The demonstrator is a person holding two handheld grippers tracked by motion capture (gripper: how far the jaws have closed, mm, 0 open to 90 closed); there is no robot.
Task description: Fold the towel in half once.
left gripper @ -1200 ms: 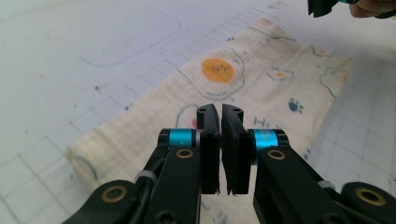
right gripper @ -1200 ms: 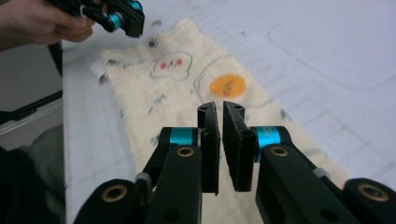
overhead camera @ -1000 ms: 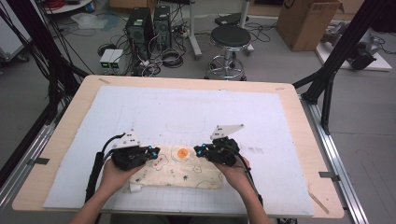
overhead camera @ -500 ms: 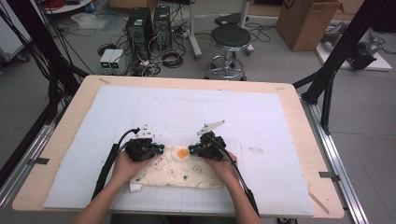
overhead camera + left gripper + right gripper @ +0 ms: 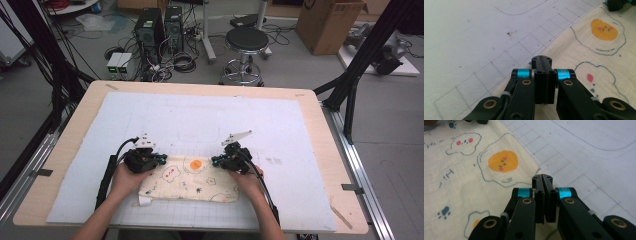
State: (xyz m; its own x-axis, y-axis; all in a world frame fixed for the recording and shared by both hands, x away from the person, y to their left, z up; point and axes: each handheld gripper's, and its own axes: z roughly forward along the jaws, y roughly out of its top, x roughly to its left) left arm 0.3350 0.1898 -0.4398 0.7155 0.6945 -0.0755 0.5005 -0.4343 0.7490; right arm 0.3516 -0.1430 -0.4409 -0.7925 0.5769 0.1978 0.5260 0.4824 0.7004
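Cloth (image 5: 187,182): one, flat on mat (image 5: 210,120). Grippers: two, left gripper (image 5: 159,159), right gripper (image 5: 216,162), jaws fully closed, empty.

Both forearms in from the bottom edge, hands low and apart; left gripper (image 5: 161,158) aimed inward to the right, jaws pressed together; right gripper (image 5: 215,162) aimed inward to the left, jaws likewise closed tight

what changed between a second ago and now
Both hands slid away from the person along the cream printed cloth, so the left gripper and right gripper now sit at its far edge, wider apart than half a second ago. Both grippers' jaws stayed shut; whether they pinch the cloth's edge is unclear. The cloth itself and the white mat look unmoved.
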